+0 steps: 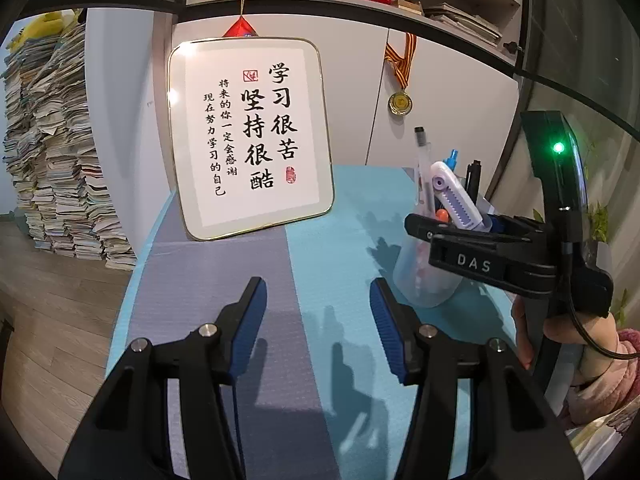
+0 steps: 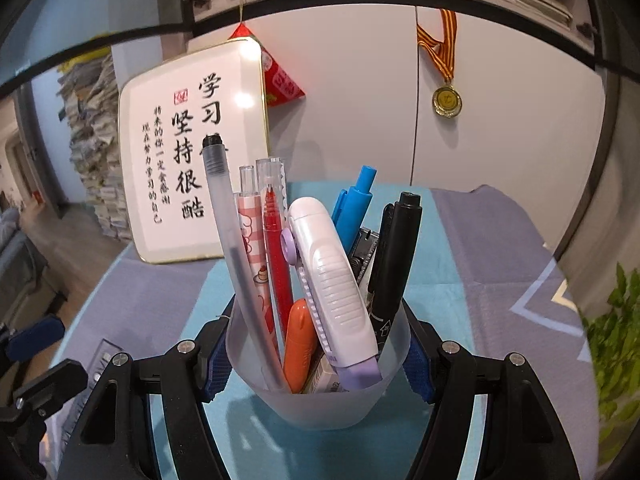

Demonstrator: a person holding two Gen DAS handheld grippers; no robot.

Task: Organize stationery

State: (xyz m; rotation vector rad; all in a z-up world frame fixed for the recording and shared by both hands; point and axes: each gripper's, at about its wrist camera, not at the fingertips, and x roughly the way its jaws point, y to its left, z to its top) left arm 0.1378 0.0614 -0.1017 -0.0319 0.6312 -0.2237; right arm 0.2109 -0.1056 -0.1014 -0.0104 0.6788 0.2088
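A: What is closest to us?

B: The right gripper (image 2: 318, 364). Its blue pads press on both sides of the frosted see-through plastic cup (image 2: 320, 400), so it is pinching the cup. The cup is on the blue and grey cloth mat (image 2: 480, 248).

A: What is in the cup?

B: Lots of things, all standing up! A fat white and purple correction tape (image 2: 334, 280), a small orange marker (image 2: 301, 344), a red pen (image 2: 276, 248), a pink checked pen (image 2: 252, 232), a long grey pen (image 2: 228, 216), a bright blue pen (image 2: 356, 200) and a black marker (image 2: 396, 256).

A: And the left gripper (image 1: 318, 320)?

B: Its jaws are spread apart with nothing between them. It hangs over bare mat, just beside the cup.

A: What is behind?

B: A white framed sign with black writing (image 2: 192, 148) leans on the wall, and a gold medal (image 2: 447, 101) hangs there.

A: Is the tidying done?

B: I think nearly. The pens are in the cup. A clear ruler (image 2: 100, 360) is by the left side, maybe still to tidy, and the cup needs its spot.
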